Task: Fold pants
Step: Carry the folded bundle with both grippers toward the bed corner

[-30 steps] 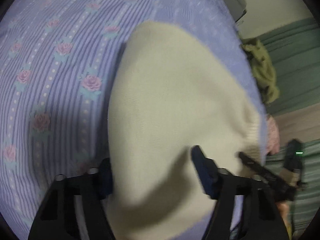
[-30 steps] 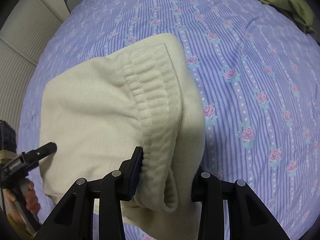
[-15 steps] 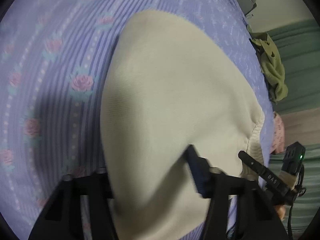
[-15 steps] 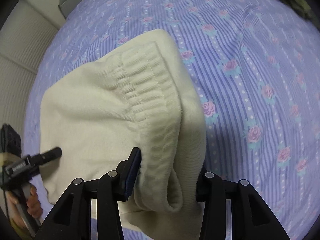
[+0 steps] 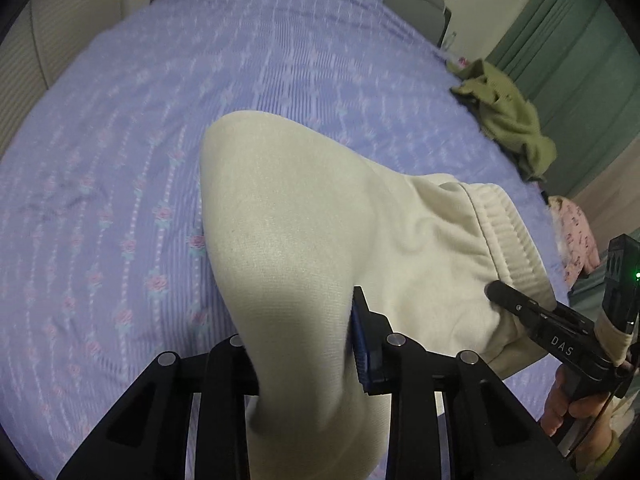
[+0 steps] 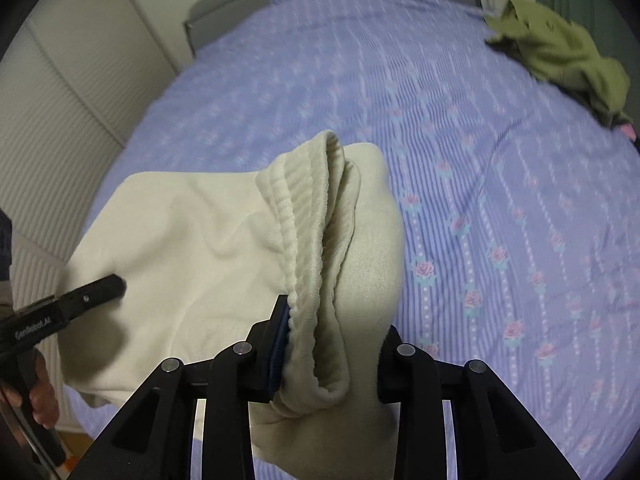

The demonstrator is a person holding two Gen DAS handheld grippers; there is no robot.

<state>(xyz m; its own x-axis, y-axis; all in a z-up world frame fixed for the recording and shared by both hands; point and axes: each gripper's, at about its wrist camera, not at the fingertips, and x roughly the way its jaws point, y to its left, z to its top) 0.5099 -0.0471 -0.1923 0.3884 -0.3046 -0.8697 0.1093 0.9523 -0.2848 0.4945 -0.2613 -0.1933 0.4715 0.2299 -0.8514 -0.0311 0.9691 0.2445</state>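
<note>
The left gripper (image 5: 304, 344), whose jaws have just been closing, pinches the plain cloth of the cream pants (image 5: 304, 216). The right gripper (image 6: 332, 344), its jaws also just closing, pinches their ribbed waistband (image 6: 308, 216). The pants hang between them above the bed (image 5: 120, 128). Far off lies a green garment (image 6: 560, 52).

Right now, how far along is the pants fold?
Done: the cream knit pants look doubled over already. In hand: left tongs have just closed on the plain end, right tongs clamp the ribbed waistband, cloth lifted off the purple floral bedsheet. Left: the next fold, then laying it flat.
</note>
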